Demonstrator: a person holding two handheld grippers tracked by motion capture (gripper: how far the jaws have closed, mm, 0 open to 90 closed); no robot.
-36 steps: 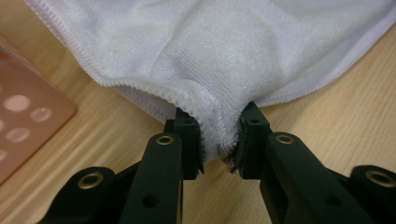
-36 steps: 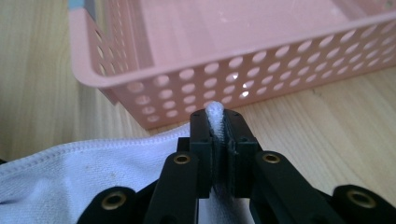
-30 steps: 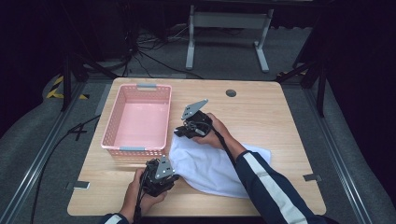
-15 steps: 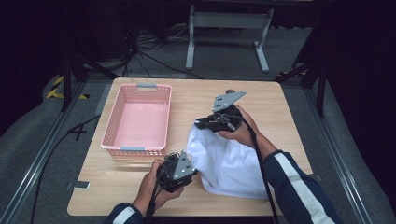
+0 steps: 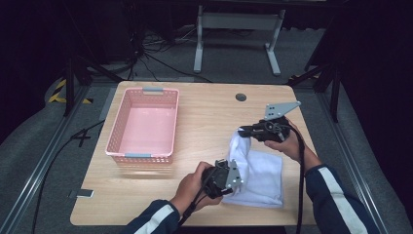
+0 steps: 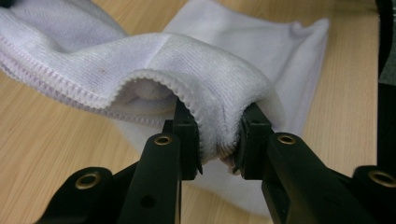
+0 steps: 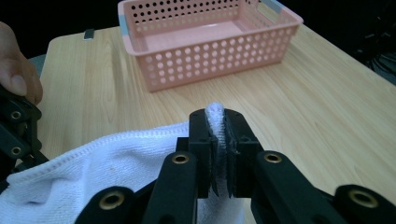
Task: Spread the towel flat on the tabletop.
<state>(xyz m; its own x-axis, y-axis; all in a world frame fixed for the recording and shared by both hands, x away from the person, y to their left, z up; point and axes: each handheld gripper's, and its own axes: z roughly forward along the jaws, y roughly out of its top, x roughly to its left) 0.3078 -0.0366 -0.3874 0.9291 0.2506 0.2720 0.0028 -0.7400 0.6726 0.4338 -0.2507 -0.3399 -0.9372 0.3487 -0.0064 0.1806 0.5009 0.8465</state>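
Note:
A white towel (image 5: pixel 260 173) lies folded over on the right half of the wooden table (image 5: pixel 209 112). My left gripper (image 5: pixel 233 179) is shut on a bunched hem of the towel (image 6: pixel 219 98) near the front edge; its pads squeeze a thick fold. My right gripper (image 5: pixel 242 131) is shut on another corner of the towel (image 7: pixel 216 116) and holds it raised above the table, so the cloth hangs in a strip between the two grippers. In the right gripper view my left gripper (image 7: pixel 16 126) and a thumb appear at the left edge.
A pink perforated basket (image 5: pixel 144 126) stands on the left half of the table, with nothing in it. A dark round grommet (image 5: pixel 241 97) sits near the far edge. Bare wood lies between the basket and the towel.
Both grippers have carried the towel to the right, away from the basket. The towel, spread wide before, is now folded onto itself into a narrower shape.

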